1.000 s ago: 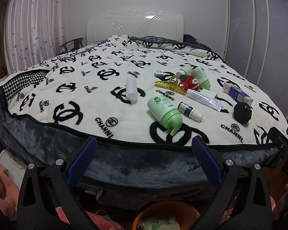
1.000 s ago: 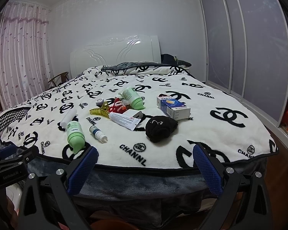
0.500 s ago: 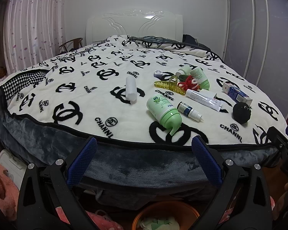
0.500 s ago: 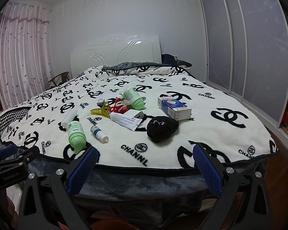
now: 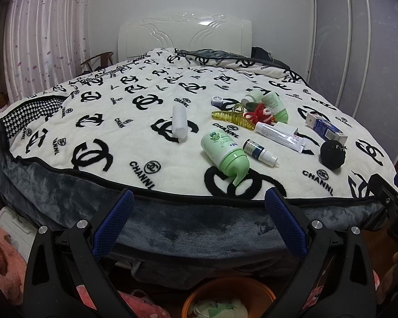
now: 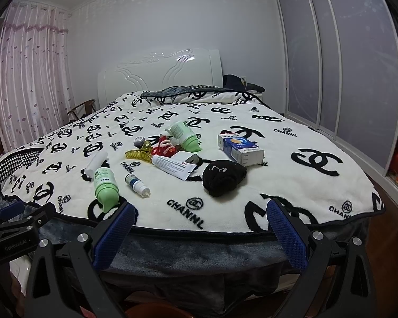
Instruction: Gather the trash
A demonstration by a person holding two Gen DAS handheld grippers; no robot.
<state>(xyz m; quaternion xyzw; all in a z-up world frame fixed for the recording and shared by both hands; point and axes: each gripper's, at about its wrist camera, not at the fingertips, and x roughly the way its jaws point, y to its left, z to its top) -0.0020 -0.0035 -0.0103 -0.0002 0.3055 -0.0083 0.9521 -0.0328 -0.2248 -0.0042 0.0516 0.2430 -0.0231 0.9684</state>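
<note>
At the foot of the bed [image 5: 53,193], both tools hang short of the white blanket with black logos [image 6: 291,185], the left tool [image 5: 199,206] and the right tool [image 6: 200,216] each spread wide and holding nothing. The clutter sits mid-blanket: a pale green pump bottle [image 5: 224,152] on its side, a small dropper bottle [image 5: 260,153] just beside it, a white tube [image 6: 172,167], a blue-and-white carton [image 6: 241,149], a black balled-up sock [image 6: 223,176]. Below the left tool an orange bin [image 5: 228,295] holds crumpled paper.
</note>
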